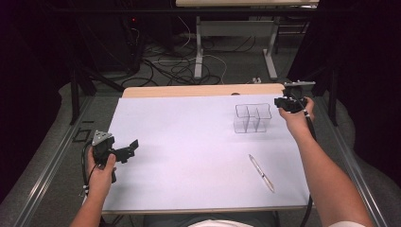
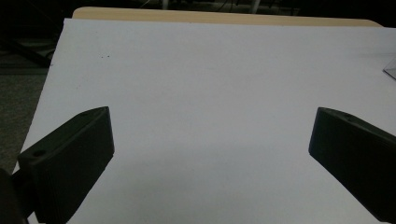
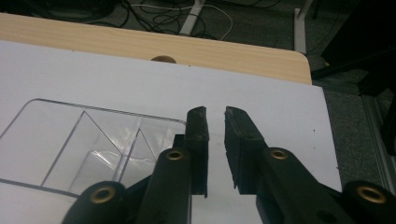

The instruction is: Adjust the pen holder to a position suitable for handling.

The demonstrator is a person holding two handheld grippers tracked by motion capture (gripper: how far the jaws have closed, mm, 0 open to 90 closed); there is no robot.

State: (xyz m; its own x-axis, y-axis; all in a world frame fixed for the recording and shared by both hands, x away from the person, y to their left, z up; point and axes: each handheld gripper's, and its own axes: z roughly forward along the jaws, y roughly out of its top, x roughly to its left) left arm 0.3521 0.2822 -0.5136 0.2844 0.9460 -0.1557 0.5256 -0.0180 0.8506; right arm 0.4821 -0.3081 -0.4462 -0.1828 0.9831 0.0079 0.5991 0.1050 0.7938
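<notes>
clear box: see-through plastic organiser with a few compartments, standing upright on the far right part of the white sheet; nothing in it that I can make out; in my right gripper view it sits just to the left of the jaws, close but I can't tell if they touch

right gripper: held just off the box's right side, up near the far edge; jaws nearly together with only a thin slit between the pads, nothing caught in there

pen: lying flat on the sheet nearer to me, angled, well apart from the box

left gripper: parked over the left edge of the sheet, far from everything; jaws spread wide, holding nothing

white sheet: covers most of the wooden table; only a strip of wood shows at the far edge
</notes>
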